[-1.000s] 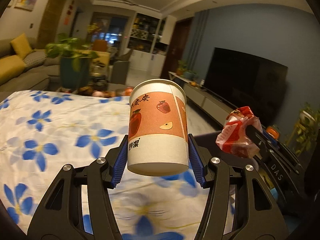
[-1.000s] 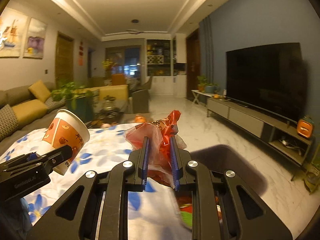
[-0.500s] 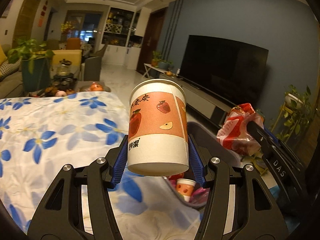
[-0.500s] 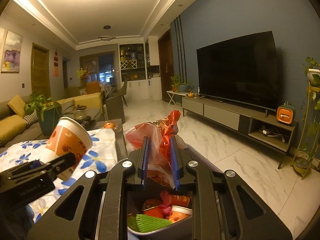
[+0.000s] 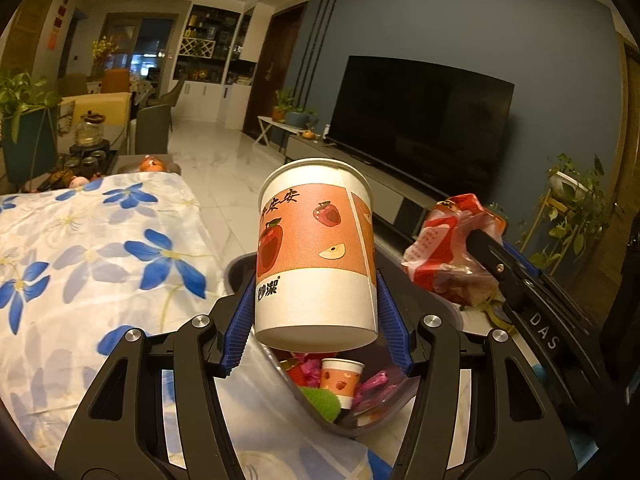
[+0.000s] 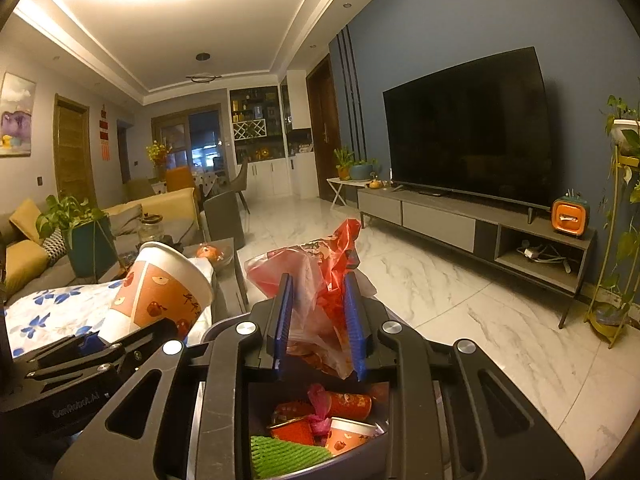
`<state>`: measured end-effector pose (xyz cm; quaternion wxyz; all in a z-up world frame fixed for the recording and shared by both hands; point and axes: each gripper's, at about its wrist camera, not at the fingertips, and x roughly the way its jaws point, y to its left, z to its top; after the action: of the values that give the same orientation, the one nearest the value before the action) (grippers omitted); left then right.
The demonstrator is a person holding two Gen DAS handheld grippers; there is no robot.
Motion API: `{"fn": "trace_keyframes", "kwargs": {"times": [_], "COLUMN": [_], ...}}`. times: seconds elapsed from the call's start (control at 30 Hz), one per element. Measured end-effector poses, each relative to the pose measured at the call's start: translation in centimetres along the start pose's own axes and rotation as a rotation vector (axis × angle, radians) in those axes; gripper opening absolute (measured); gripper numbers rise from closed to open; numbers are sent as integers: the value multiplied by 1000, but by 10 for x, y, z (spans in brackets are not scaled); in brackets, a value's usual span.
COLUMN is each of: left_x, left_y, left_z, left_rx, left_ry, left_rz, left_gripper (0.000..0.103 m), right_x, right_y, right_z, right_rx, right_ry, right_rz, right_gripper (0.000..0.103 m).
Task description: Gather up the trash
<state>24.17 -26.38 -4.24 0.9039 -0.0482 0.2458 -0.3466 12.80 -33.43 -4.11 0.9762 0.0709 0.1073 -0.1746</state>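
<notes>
Grey bin [image 6: 224,322] holds cups, wrappers; left hand-held gripper [image 5: 316,316] grips paper cup [image 5: 316,252], right [image 6: 318,320] plastic bag [image 6: 316,280].

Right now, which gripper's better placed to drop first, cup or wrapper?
Right, probably. The right gripper holds the red wrapper directly over the open bin. The left gripper holds its paper cup nearer the bin's table-side rim.
</notes>
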Motion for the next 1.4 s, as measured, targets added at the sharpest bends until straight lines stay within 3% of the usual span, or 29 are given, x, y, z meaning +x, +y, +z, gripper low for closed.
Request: {"fn": "trace_keyframes", "kwargs": {"times": [0.23, 0.47, 0.6, 0.83, 0.93, 1.03, 1.4], "left_x": [16, 22, 9, -41, -67, -89, -185], "left_y": [2, 14, 24, 44, 55, 64, 68], "left_z": [-9, -13, -12, -17, -22, -26, -47], "left_rx": [10, -33, -37, -20, -51, -63, -59], "left_ry": [43, 65, 53, -8, -24, -27, -103], "left_rz": [-57, -55, -2, 180, 240, 301, 473], "left_gripper": [58, 64, 73, 88, 92, 94, 97], "right_x": [4, 4, -1, -15, -25, -37, -93], "right_y": [0, -5, -7, -2, 8, 19, 58], "right_z": [-2, -2, -5, -9, -11, -11, -15], "right_rx": [-7, -3, 24, 34, 13, 9, -75], "right_ry": [4, 15, 30, 59, 73, 79, 81], "right_rz": [2, -9, -9, -3, 4, 1, -17], "right_gripper": [43, 52, 62, 87, 89, 97, 97]}}
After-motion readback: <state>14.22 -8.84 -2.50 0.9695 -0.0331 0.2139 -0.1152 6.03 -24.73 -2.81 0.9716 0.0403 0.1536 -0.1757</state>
